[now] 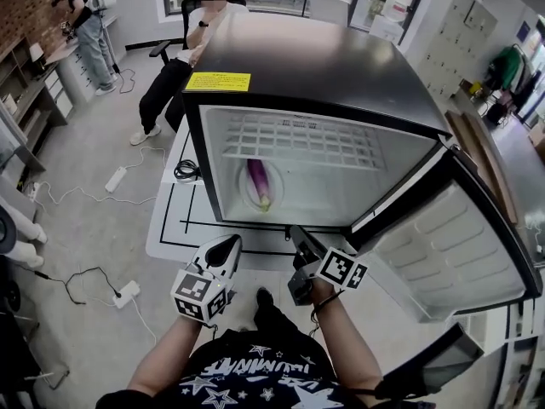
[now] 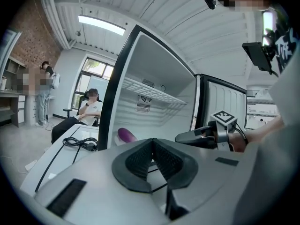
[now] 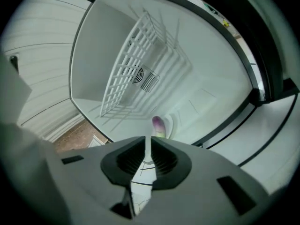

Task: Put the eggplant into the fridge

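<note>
Inside the small black fridge (image 1: 315, 66), on a round white dish (image 1: 243, 187): long purple eggplant (image 1: 260, 183). Out front: left gripper (image 1: 228, 246) and right gripper (image 1: 299, 235), both squeezed closed, empty, likely kept back for shutting the white door (image 1: 443, 254).

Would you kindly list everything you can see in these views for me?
fridge: one, black, open before the person.
eggplant: one, purple, on the fridge floor.
wire shelf: one, white, inside the fridge.
label: one, yellow, on the fridge top.
cable: one, black, left of the fridge.
power strips: two, white, on the floor.
bystanders: two, one seated, one standing, beyond the fridge.
left gripper: one, grey, fingers together, empty.
right gripper: one, grey, fingers together, empty.
</note>
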